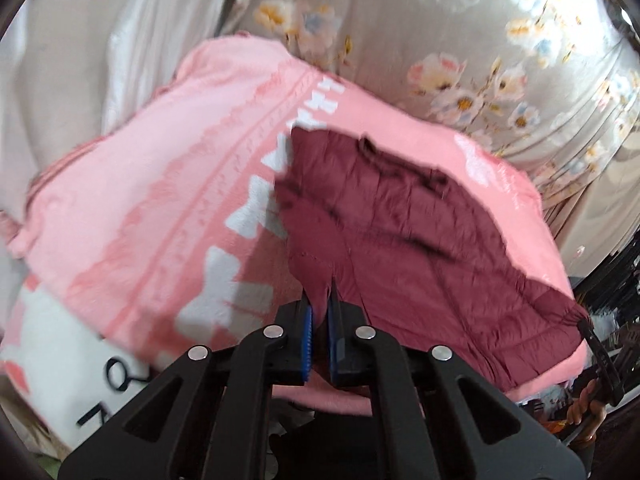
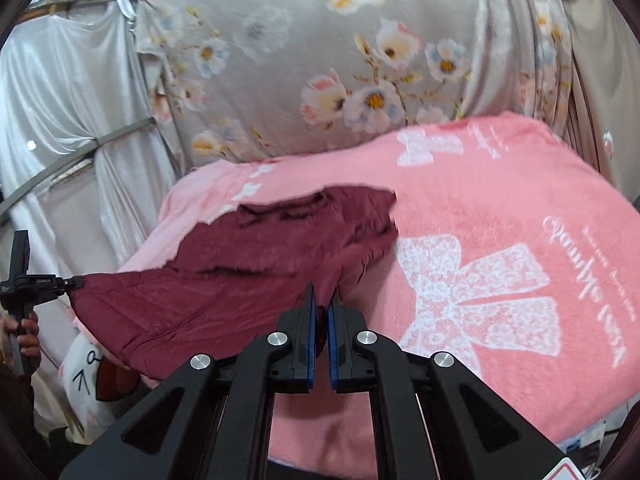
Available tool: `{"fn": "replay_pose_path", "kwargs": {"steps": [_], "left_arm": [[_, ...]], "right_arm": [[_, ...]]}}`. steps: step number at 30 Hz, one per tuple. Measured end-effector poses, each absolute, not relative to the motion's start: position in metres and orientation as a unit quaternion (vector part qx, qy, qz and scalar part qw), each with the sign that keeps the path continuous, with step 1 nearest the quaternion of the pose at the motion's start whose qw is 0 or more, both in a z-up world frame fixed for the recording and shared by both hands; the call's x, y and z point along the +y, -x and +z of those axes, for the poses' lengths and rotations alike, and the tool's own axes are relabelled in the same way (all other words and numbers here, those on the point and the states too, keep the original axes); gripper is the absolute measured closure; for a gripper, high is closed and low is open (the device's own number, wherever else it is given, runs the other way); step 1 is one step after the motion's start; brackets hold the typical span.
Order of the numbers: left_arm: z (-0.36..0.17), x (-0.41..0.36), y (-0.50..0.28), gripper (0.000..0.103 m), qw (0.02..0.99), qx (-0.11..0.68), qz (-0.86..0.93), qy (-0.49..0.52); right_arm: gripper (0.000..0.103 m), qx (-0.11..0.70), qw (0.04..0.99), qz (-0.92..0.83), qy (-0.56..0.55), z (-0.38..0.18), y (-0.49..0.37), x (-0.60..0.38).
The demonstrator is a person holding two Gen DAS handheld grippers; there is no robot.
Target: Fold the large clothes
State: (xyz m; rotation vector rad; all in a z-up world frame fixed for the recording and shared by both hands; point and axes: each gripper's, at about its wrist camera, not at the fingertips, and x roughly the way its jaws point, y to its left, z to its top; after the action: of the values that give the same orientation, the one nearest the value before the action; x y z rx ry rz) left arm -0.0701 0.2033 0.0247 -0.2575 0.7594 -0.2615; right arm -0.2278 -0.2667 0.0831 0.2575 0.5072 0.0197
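Note:
A maroon quilted jacket (image 1: 400, 220) lies partly lifted over a pink blanket (image 1: 160, 184) with white bows. My left gripper (image 1: 320, 300) is shut on the jacket's near edge. In the right wrist view the jacket (image 2: 224, 280) stretches from my right gripper (image 2: 325, 300), which is shut on its edge, to my left gripper (image 2: 68, 282) at the far left, held by a hand. In the left wrist view my right gripper (image 1: 582, 320) pinches the jacket's far right corner. The jacket hangs taut between the two grippers.
The pink blanket (image 2: 500, 240) covers a raised surface. A grey floral curtain (image 2: 320, 60) hangs behind it. White drapery (image 2: 60, 120) hangs at the left. A white printed cloth (image 1: 60, 360) lies at the blanket's lower left. Dark clutter (image 1: 616, 280) sits at the right.

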Motion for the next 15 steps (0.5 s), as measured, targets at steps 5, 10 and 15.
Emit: {"fn": "replay_pose_path", "kwargs": {"steps": [5,10,15], "left_arm": [[0.074,0.211,0.092,0.098,0.936,0.307,-0.119,0.126],[0.099,0.195,0.043,0.098,0.953,0.271,-0.089,0.102],[0.094,0.176,-0.041,0.098,0.955,0.283,-0.055,0.074]], "right_arm": [[0.099,0.187,0.970,0.002,-0.156,0.129,0.238,-0.272],[0.099,0.153,0.970,-0.017,-0.186,0.148,0.175,-0.291],[0.099,0.173,0.960,-0.042,-0.215,0.135,0.083,-0.315]]}}
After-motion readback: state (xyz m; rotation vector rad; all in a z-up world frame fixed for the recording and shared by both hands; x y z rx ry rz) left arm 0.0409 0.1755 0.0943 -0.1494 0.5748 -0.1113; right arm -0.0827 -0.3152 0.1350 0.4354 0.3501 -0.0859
